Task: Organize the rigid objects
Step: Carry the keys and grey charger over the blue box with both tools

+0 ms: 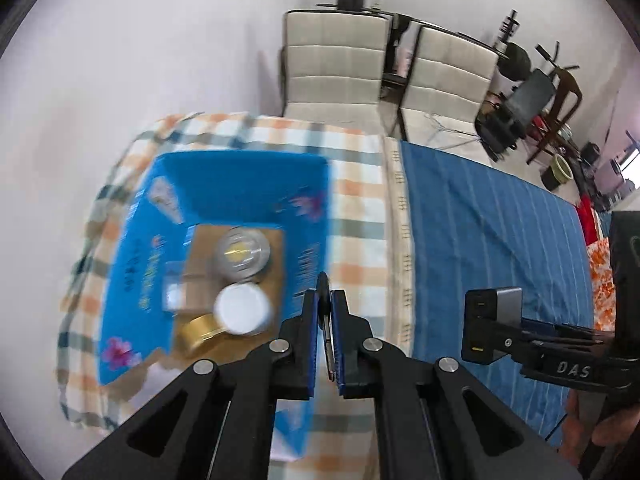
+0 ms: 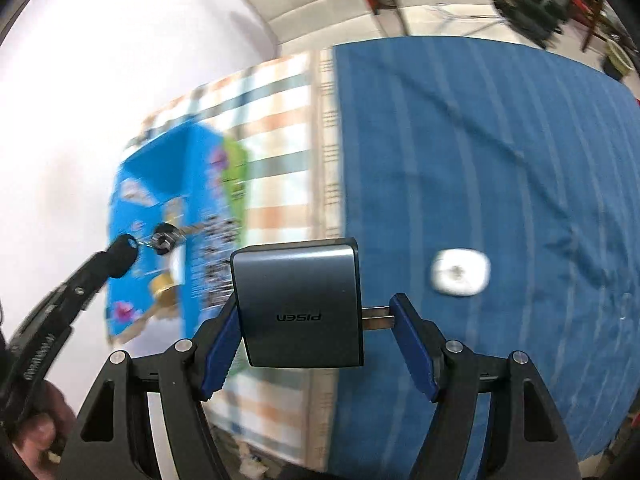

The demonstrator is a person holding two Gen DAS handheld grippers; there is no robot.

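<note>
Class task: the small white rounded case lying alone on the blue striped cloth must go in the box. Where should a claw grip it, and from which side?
Grip the white case across its shorter width, coming straight down from above: it lies flat, with bare blue cloth all round.

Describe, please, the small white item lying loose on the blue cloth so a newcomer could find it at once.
Start at the blue striped cloth covering the table's right part. Right of the grey charger held in the right gripper lies a small white rounded case. It is the only loose thing on that cloth.
</note>
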